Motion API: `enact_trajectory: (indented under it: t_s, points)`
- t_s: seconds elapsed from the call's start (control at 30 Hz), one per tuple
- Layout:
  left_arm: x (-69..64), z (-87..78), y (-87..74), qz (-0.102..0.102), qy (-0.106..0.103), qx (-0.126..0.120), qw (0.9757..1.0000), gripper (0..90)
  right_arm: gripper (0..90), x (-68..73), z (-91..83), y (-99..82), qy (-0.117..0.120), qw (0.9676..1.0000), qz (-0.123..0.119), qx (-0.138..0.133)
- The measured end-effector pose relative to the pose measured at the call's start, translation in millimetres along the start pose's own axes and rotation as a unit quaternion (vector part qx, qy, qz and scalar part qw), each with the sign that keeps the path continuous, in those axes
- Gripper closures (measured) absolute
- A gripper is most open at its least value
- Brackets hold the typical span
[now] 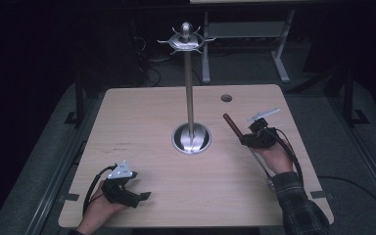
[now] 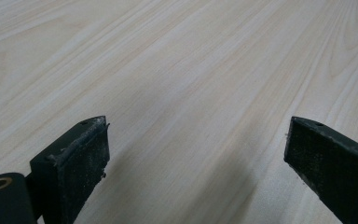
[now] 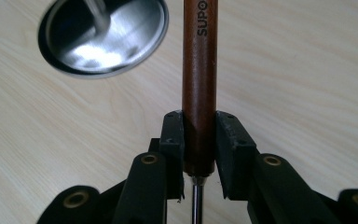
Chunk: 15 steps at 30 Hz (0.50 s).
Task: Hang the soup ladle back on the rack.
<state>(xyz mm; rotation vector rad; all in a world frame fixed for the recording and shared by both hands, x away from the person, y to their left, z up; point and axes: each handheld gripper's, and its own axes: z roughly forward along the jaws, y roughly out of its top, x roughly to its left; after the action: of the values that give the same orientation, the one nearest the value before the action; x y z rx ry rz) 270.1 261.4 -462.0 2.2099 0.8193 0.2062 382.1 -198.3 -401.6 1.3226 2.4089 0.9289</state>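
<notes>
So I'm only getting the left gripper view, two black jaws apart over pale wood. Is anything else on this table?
Observer: Yes. A tall metal stand rises from a round shiny base near the middle of the table.
Operator: And the other hand, is it idle too?
Observer: No. The right gripper is shut on a brown wooden handle.
Operator: Handle of what?
Observer: A utensil of some kind; a thin metal shaft runs back from the handle past the person's hand. Its working end is hard to make out.
Operator: Where is my gripper in all this?
Observer: The left gripper sits near the table's front left corner, well apart from the stand.
</notes>
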Motion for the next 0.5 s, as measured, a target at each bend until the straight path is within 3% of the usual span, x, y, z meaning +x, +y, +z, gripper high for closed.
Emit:
enact_trajectory:
  t_s: [0.27, 0.5]
  points:
    - [0.6, 0.5, 0.7, 0.001, -0.001, 0.001, 1.0000, 6.0, 74.0, -3.4, -16.4, -7.1, 0.005, 0.9982, -0.004, -0.059]
    - [0.5, 0.5, 0.7, 0.001, -0.002, -0.001, 1.0000, 6.0, 74.0, -7.1, -30.3, -11.0, 0.007, 0.9942, 0.007, -0.107]
